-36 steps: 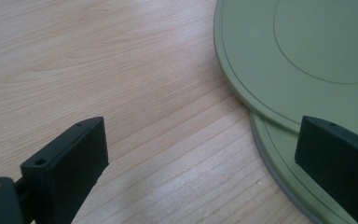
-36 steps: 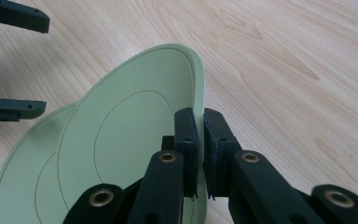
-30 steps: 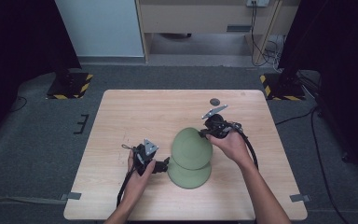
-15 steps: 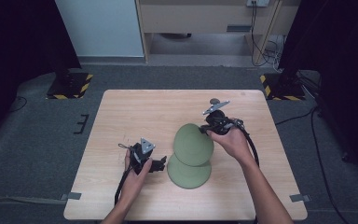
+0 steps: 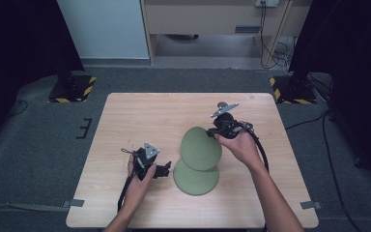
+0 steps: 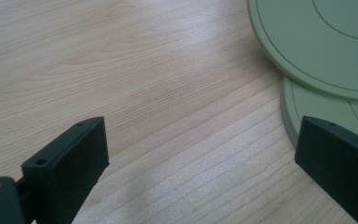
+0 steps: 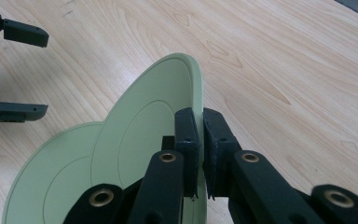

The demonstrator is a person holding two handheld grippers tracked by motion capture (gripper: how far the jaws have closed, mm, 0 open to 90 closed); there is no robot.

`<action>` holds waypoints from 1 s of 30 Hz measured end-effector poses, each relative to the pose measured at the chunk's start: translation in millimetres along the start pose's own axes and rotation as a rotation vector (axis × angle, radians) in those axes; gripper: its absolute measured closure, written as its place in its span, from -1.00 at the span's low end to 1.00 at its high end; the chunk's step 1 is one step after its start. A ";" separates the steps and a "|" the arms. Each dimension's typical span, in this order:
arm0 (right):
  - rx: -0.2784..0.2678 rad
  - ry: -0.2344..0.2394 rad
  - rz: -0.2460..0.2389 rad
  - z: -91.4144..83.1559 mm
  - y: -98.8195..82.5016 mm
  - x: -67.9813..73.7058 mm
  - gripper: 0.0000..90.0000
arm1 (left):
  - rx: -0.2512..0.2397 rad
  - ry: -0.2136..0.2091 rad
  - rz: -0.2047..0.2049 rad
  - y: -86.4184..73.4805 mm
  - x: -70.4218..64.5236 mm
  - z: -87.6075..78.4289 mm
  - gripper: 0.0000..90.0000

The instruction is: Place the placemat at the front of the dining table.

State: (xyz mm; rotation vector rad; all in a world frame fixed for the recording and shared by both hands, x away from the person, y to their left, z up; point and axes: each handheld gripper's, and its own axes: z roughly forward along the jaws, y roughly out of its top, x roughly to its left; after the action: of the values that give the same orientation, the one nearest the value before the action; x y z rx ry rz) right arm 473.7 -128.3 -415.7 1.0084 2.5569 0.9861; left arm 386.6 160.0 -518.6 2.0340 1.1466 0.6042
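Hovering low over the table [image 5: 149, 111] at the left: the left gripper [image 5: 166, 169], jaws spread wide and gripping nothing, pointing toward the near-left rim of the lower plate [image 5: 195, 180] without touching it. Lying flat near the table's middle, that lower plate, green and round.

Leaning above it and partly overlapping it: the upper plate [image 5: 200, 147], tilted up on edge with its far-right rim raised. Whether its low edge is touching the lower plate: cannot tell. Pinching that raised rim: the right gripper [image 5: 212, 132], jaws pressed together on the thin edge, as the right gripper view is showing [image 7: 199, 130].

Judging by the look: probably handling as a stiff, light, smooth plate, likely plastic, so not bending but tending to swing or slip in a narrow pinch. Hanging from one rim point, likely wanting to pivot downward. Taking hold best at the rim, with the pads well over the edge, and steadying the lower plate at its free left rim if separating the two.
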 end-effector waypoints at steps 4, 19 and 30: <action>0.001 -0.006 0.000 -1.1 0.3 -0.9 0.91 | 0.002 0.002 0.001 -0.1 0.5 0.2 -0.96; -0.002 -0.020 -0.008 -6.1 3.6 -3.3 0.91 | 0.006 0.005 0.003 -0.4 1.0 0.6 -0.95; -0.013 -0.019 0.011 -10.3 6.6 -7.7 0.91 | 0.013 0.010 0.008 -0.8 1.2 1.3 -0.95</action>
State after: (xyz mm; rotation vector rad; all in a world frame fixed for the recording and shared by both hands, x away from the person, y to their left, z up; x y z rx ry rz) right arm 478.4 -135.2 -404.0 1.0238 2.5292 0.9902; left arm 387.6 160.9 -520.0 2.0496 1.1510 0.6127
